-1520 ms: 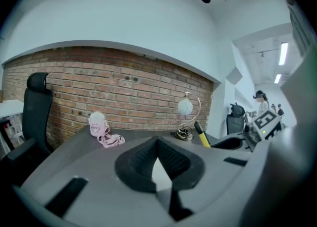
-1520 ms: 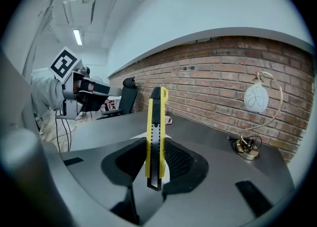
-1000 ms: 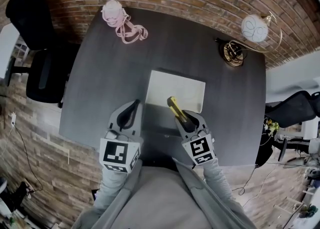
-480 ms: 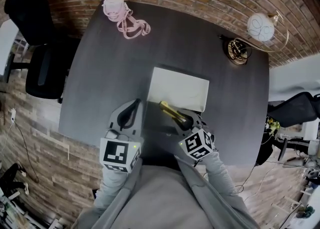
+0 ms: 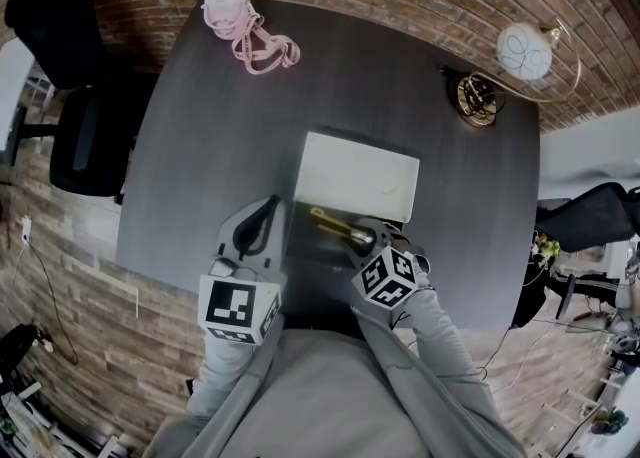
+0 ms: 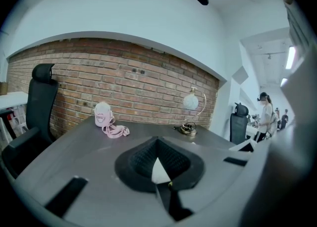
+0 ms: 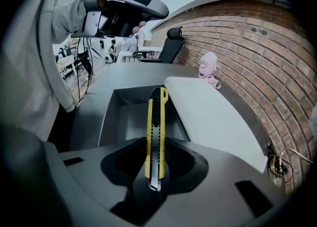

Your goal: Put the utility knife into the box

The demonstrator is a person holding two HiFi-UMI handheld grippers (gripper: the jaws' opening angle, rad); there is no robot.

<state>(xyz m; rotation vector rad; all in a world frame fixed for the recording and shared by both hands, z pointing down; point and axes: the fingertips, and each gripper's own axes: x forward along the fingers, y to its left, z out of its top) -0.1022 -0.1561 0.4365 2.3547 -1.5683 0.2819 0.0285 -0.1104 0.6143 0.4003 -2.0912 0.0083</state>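
Right gripper view shows the right claw (image 7: pixel 154 159) squeezed tight on the yellow utility knife (image 7: pixel 155 117) over the open box (image 7: pixel 121 122), the left claw (image 6: pixel 157 166) closed on nothing, and letting go crooked could drop it on the counter (image 5: pixel 220 116).

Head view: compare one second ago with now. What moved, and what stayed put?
The right gripper, shut on the utility knife, turned leftward, swinging the knife from the white lid's edge over the open box. The left gripper, lid, pink pouch and lamp stayed put.
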